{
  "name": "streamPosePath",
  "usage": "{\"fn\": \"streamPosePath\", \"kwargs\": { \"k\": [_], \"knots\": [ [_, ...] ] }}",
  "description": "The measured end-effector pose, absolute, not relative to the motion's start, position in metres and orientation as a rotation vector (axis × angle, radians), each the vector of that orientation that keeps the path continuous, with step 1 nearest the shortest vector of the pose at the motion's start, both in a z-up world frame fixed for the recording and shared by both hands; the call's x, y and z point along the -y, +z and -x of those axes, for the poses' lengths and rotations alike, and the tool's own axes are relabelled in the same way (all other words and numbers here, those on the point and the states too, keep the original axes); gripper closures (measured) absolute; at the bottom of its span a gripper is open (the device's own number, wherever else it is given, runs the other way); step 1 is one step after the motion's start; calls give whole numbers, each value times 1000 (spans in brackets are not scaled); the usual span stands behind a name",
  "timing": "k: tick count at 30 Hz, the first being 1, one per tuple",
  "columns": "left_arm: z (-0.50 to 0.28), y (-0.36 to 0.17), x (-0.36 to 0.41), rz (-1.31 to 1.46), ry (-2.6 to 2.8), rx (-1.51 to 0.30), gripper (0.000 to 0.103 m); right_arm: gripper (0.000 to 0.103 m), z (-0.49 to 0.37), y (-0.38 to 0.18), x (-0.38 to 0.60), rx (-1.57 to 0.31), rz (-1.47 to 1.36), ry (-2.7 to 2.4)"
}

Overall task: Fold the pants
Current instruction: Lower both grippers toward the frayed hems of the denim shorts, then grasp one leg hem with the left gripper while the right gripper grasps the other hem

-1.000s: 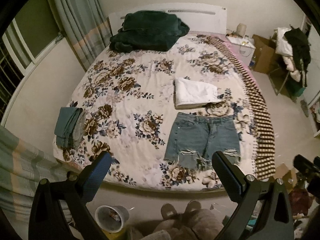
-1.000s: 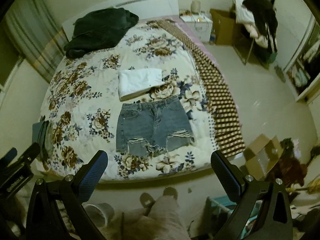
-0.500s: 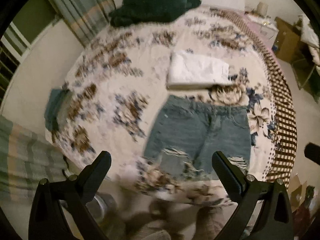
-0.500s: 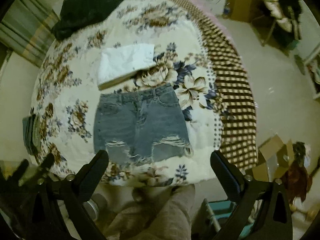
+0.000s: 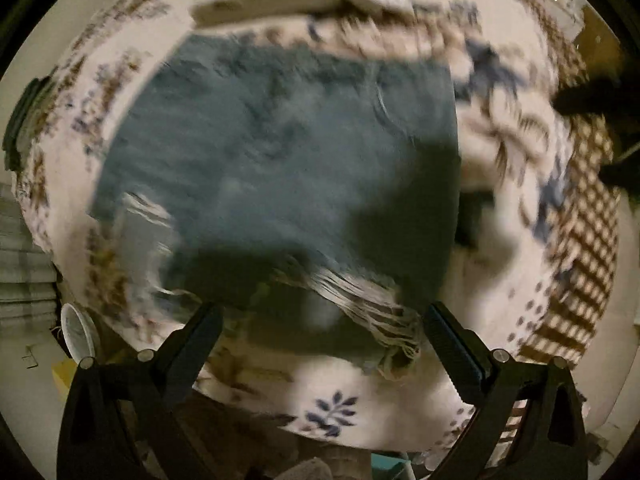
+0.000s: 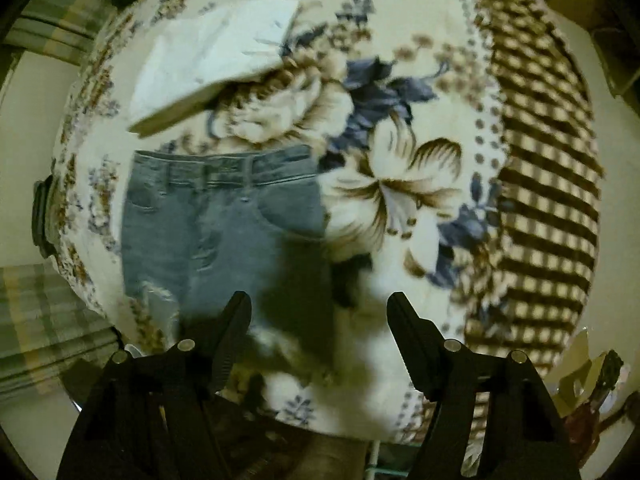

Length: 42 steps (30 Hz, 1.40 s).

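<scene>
Both grippers dropped closer over denim shorts [image 6: 224, 216], left gripper [image 5: 320, 332] and right gripper [image 6: 318, 320] jaws spread.

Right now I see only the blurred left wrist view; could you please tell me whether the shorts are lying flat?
Observer: Yes, the shorts lie flat and unfolded, waistband on the far side.
Operator: Thank you; is the right gripper holding anything?
Observer: No, the right gripper is open, over the shorts' near right corner.
Operator: Does the white folded garment touch them?
Observer: No, the white garment lies beyond the waistband, with a strip of blanket between.
</scene>
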<state>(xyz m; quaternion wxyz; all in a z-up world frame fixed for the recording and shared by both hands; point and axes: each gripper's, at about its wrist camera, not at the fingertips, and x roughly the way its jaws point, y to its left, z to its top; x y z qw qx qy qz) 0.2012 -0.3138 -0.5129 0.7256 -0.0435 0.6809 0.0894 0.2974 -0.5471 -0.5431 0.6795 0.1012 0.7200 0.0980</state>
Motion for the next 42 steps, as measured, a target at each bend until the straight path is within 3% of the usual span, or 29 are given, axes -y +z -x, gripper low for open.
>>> {"fn": "streamPosePath", "kwargs": {
  "k": [10, 21, 24, 26, 27, 28, 29, 31, 33, 35, 42],
  "knots": [
    [-200, -585, 356, 107, 186, -1581, 0, 30, -339, -632, 536, -1664, -203, 307],
    [-215, -615, 363, 129, 172, -1581, 2, 30, -367, -669, 497, -1695, -269, 390],
    [-214, -617, 360, 154, 146, -1549, 19, 30, -371, -673, 492, -1693, -287, 395],
    [-211, -613, 359, 158, 123, -1525, 39, 32, -373, -673, 487, -1674, -298, 412],
    [-209, -610, 358, 159, 118, -1515, 46, 42, -373, -672, 487, -1660, -303, 425],
    [-205, -604, 354, 167, 113, -1502, 63, 50, -374, -671, 485, -1651, -300, 433],
    [-203, -601, 352, 175, 114, -1490, 81, 67, -373, -670, 483, -1650, -292, 434],
    [-199, -596, 347, 206, 116, -1478, 94, 80, -371, -665, 480, -1634, -283, 433],
    [-197, -593, 339, 245, 108, -1472, 98, 90, -367, -656, 475, -1619, -252, 431],
    [-192, -588, 330, 266, 109, -1462, 99, 93, -363, -643, 469, -1602, -223, 427],
    [-175, -527, 293, 357, 115, -1378, 99, 96, -355, -581, 455, -1559, -192, 421]
  ]
}}
